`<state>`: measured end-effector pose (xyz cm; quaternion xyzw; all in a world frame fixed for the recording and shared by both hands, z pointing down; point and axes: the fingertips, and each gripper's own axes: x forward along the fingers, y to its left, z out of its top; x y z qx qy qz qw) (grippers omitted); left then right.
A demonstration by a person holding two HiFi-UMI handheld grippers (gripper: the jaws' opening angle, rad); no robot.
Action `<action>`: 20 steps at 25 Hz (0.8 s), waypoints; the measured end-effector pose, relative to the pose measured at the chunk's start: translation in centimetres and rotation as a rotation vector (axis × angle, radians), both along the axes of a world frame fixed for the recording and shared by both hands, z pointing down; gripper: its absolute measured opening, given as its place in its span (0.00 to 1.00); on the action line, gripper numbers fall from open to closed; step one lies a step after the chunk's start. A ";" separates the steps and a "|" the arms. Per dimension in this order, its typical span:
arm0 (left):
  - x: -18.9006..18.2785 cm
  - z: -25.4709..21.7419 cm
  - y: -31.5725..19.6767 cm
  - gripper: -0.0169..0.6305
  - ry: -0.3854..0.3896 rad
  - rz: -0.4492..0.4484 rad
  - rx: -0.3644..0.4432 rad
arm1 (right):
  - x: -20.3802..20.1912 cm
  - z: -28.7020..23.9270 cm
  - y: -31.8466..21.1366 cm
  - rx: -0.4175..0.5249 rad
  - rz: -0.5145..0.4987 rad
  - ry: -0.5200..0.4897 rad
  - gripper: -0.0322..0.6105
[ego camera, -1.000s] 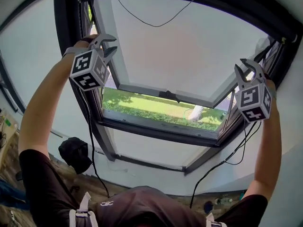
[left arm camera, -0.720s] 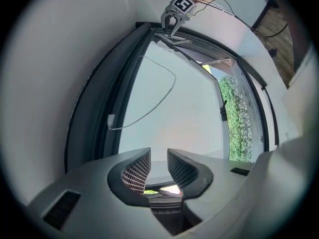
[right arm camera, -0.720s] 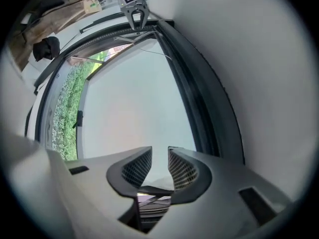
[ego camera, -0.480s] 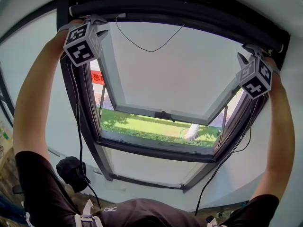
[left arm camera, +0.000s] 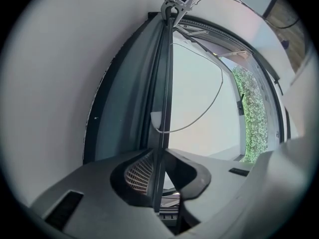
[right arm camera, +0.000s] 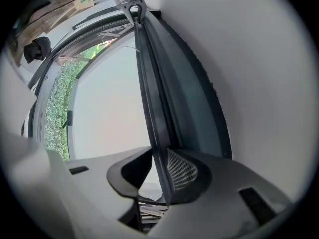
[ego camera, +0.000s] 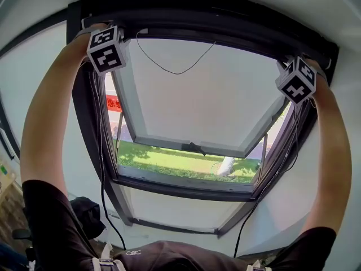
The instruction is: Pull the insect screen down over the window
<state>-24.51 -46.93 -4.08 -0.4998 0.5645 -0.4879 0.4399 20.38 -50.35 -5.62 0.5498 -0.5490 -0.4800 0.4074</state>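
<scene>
Spanning window [ego camera: 197,95] top: thin blk screen bar [left arm camera: 166,83], fully retracted.

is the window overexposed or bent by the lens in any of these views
Head view: the pane is washed out near white, the lawn is well lit, the dark frame bows outward. Left gripper view and right gripper view: black round vignette, frame strongly curved, jaws up close look sharp.

Left claw [left arm camera: 160,156], right claw [right arm camera: 160,156] raised to window top [ego camera: 214,17], left closing onto screen bar [left arm camera: 165,93]
</scene>
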 end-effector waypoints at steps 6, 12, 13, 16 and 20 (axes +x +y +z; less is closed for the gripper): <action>0.2 0.5 -0.7 0.11 0.018 -0.003 -0.024 | 0.2 0.0 -0.4 -0.008 0.011 0.020 0.15; 0.4 0.5 -0.8 0.10 -0.009 -0.020 -0.042 | 0.2 0.3 -0.6 0.005 0.006 0.052 0.12; 0.4 0.5 -0.8 0.10 -0.015 -0.027 -0.046 | 0.1 0.3 -0.6 0.008 0.004 0.064 0.12; 0.3 0.8 -0.8 0.09 -0.012 -0.045 -0.062 | 0.0 0.7 -0.7 -0.010 0.003 0.076 0.11; 0.3 1.7 -0.8 0.08 0.013 -0.025 -0.094 | 0.0 1.7 -1.0 -0.097 0.000 0.067 0.10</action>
